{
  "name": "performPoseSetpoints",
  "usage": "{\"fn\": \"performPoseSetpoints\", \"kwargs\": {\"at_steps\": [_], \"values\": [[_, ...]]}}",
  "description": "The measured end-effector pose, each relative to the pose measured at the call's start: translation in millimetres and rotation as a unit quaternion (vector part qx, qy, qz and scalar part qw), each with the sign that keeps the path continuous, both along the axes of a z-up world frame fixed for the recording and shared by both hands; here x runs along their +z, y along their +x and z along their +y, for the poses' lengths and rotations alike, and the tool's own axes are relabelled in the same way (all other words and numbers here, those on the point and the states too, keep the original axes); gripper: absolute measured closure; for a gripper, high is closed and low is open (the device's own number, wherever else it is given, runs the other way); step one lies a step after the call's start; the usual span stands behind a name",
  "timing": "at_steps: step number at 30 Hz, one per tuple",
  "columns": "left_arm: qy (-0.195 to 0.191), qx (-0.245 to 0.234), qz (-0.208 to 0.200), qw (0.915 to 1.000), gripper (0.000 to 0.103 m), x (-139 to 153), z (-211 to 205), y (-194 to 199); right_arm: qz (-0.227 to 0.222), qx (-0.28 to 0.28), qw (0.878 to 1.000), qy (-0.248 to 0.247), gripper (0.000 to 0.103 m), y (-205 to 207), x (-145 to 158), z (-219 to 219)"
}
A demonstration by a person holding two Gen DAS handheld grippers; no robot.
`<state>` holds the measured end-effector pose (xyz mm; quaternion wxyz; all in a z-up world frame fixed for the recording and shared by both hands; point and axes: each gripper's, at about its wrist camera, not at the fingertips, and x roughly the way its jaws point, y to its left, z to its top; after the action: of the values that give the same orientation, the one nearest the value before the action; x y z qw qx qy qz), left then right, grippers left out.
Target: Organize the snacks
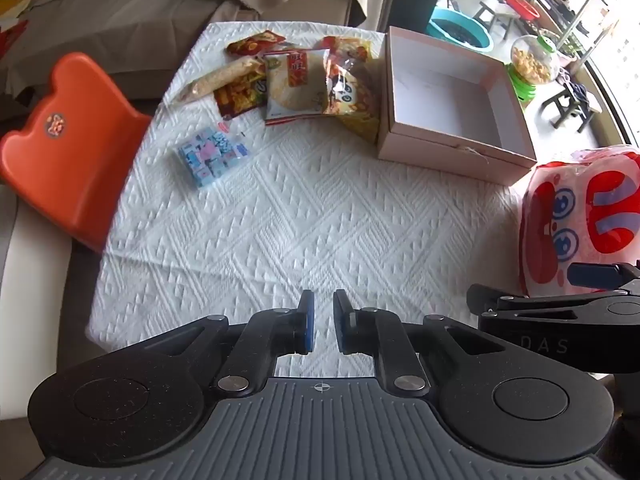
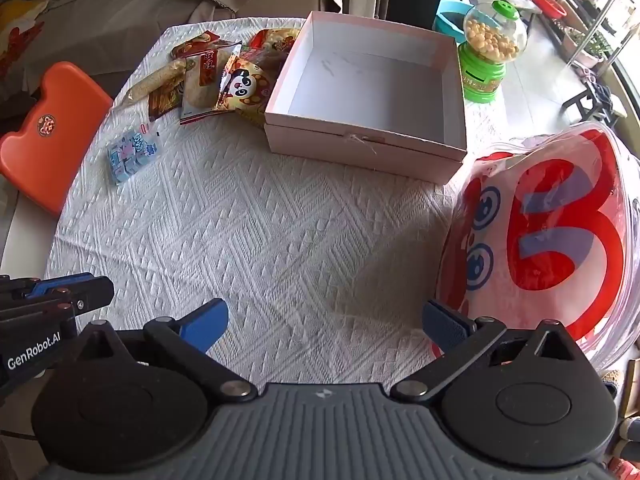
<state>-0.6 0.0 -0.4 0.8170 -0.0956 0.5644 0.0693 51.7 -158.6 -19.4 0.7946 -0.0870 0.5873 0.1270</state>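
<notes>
Two claws hovering over a desk of snacks beside an empty box.

The left claw is sitting nearly closed with nothing between its pads, while the right claw is standing wide apart and empty. The snack packets are lying heaped at ten o'clock on the white desk, touching the open pink box at twelve; a blue candy pack is lying apart at nine, and a large red-and-white bag is resting at three.

tablecloth: white, diamond weave | box: pale pink, white inside | chair: orange | candy pack: blue-pink | big bag: pink, red print
</notes>
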Motion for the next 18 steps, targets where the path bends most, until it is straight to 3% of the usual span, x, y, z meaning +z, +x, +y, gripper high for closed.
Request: {"fn": "performPoseSetpoints", "kwargs": {"at_steps": [18], "values": [[-0.038, -0.002, 0.006, 0.9993, 0.089, -0.8, -6.4, 4.3, 0.005, 0.001, 1.000, -0.001, 0.000, 1.9, 1.1, -6.1]]}}
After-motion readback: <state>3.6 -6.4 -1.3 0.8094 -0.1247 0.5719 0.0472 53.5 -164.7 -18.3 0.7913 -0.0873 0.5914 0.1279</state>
